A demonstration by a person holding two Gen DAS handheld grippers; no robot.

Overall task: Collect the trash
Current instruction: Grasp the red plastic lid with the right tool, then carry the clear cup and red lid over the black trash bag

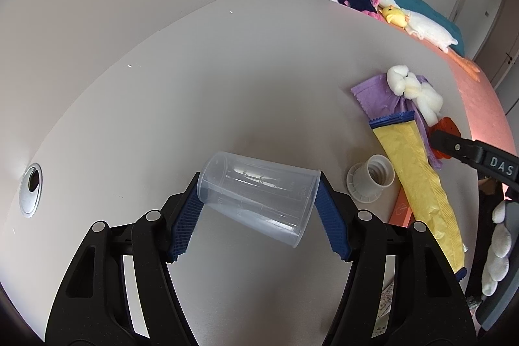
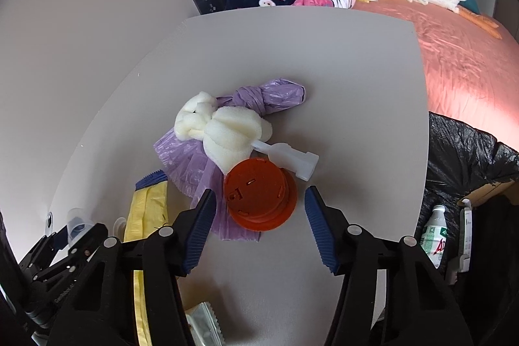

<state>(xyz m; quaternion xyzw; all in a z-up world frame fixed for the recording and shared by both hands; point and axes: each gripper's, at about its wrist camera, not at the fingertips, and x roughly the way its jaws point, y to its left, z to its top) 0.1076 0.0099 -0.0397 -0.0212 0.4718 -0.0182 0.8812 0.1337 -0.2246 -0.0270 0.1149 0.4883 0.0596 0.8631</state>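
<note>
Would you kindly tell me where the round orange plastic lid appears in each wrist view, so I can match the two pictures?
Left wrist view: the round orange plastic lid peeks out at the right edge, mostly hidden behind the right gripper's black finger.
Right wrist view: it lies at lower centre, between the open fingers of the right gripper, partly on the purple plastic bag.
Shared landmark: the white foam sponge brush.

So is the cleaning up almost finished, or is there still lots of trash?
Still lots. Done: the black-lined bin already holds a bottle. In hand: the left gripper pinches the clear cup. The right gripper is open around the orange lid, not gripping it yet. Left on the table: white foam, purple bag, yellow wrapper, white cap.
</note>
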